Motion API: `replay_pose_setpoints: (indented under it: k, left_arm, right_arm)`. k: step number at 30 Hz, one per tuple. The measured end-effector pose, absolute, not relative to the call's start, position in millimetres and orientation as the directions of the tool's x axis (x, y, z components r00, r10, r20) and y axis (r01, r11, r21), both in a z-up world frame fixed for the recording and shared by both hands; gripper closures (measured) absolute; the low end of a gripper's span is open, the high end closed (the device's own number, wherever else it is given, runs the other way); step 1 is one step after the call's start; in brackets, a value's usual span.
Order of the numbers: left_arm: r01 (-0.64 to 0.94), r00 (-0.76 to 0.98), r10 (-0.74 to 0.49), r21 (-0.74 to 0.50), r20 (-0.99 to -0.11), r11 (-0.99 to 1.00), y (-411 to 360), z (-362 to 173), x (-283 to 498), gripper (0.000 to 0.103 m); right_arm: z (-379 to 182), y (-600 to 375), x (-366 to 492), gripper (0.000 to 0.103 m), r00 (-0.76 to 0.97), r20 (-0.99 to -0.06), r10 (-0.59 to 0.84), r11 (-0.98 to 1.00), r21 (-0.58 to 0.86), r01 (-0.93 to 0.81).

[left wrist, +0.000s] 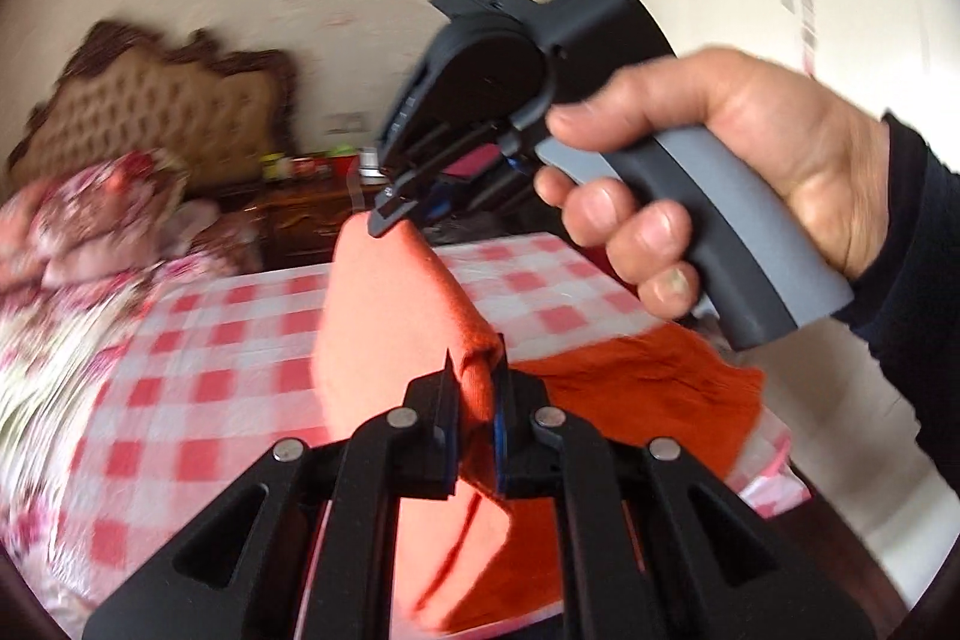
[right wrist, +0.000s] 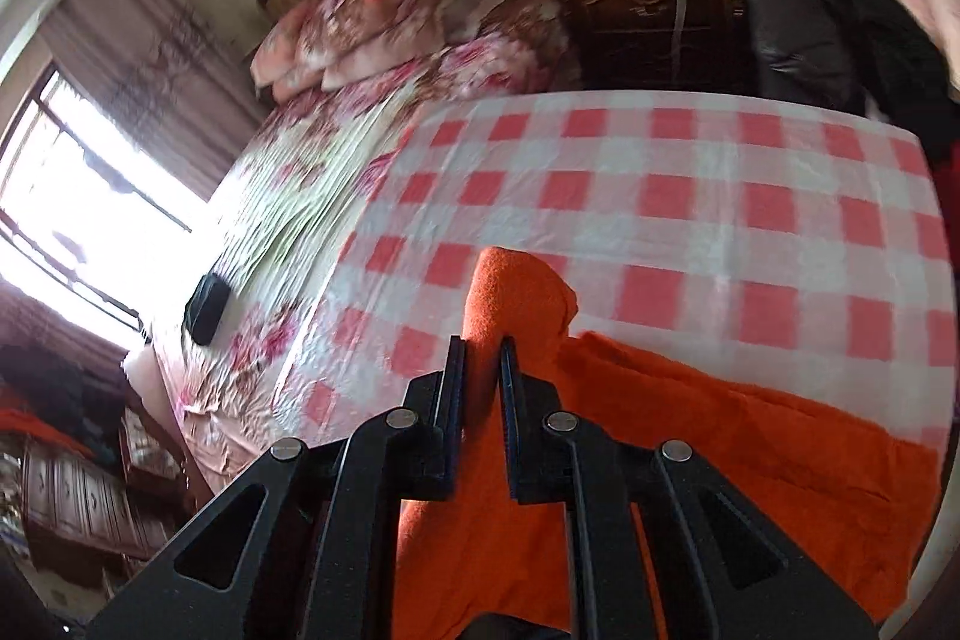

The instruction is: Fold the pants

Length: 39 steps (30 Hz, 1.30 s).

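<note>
A fold of the orange pants [left wrist: 384, 316] is clamped between the jaws of the left gripper [left wrist: 477, 388], at 6 o'clock in its view. Another fold is pinched by the right gripper [right wrist: 483, 370], its jaws closed on the cloth. The rest of the pants is spread on the checkered cloth [right wrist: 690, 196] toward 5 o'clock, and the right hand [left wrist: 720, 172] is seen at 3 o'clock in the left view.

Left gripper [left wrist: 477, 388] clamped tight on a bunch of orange pants [left wrist: 384, 340], raised. Right gripper [right wrist: 483, 370], gripped by a bare right hand [left wrist: 720, 172] in a dark sleeve, pinches another fold of the same cloth, held higher, fingers angled downward.
</note>
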<state>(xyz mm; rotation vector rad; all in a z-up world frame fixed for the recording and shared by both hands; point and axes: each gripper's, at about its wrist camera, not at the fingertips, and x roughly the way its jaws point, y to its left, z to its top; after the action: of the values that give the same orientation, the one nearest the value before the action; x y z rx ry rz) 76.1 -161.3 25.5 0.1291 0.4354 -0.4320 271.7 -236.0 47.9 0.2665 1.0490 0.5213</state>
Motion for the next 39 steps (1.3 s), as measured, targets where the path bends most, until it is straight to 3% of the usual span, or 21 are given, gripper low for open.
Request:
replay_pose_setpoints:
  k: [4, 7, 12, 16, 25, 29, 36, 38, 39]
  left_arm:
    - [0.513, 0.777, -0.405, 0.112, -0.482, 0.851, -236, -9, 71, 0.095]
    - [0.572, 0.723, -0.397, 0.169, -0.565, 0.802, -283, -56, 71, 0.095]
    - [0.61, 0.674, -0.347, 0.226, -0.652, 0.759, -310, -114, 78, 0.095]
    - [0.586, 0.702, -0.33, 0.248, -0.632, 0.772, -303, -110, 83, 0.095]
    - [0.535, 0.819, -0.378, 0.337, -0.431, 0.775, -324, -21, 60, 0.096]
    - [0.576, 0.795, -0.407, 0.351, -0.449, 0.739, -363, -32, 58, 0.096]
    - [0.63, 0.726, -0.368, 0.35, -0.581, 0.693, -428, -101, 65, 0.095]
    - [0.65, 0.698, -0.368, 0.329, -0.614, 0.685, -437, -116, 68, 0.088]
    - [0.669, 0.677, -0.387, 0.306, -0.626, 0.677, -440, -118, 68, 0.069]
  right_arm:
    - [9, -319, 259, 0.093, 0.417, -0.755, 0.506, 0.858, 0.489, -0.155]
    - [-41, -366, 253, 0.094, 0.402, -0.781, 0.479, 0.865, 0.497, -0.065]
    - [-114, -401, 252, 0.095, 0.361, -0.788, 0.498, 0.836, 0.547, 0.039]
    - [-101, -396, 257, 0.096, 0.387, -0.747, 0.54, 0.811, 0.585, -0.002]
    - [6, -410, 249, 0.097, 0.498, -0.646, 0.578, 0.789, 0.598, -0.14]
    - [4, -454, 242, 0.097, 0.529, -0.663, 0.53, 0.81, 0.581, -0.082]
    - [-80, -516, 245, 0.096, 0.481, -0.732, 0.482, 0.823, 0.567, 0.039]
    - [-104, -527, 247, 0.096, 0.467, -0.763, 0.447, 0.841, 0.536, 0.072]
    - [-110, -530, 246, 0.087, 0.465, -0.768, 0.44, 0.842, 0.533, 0.084]
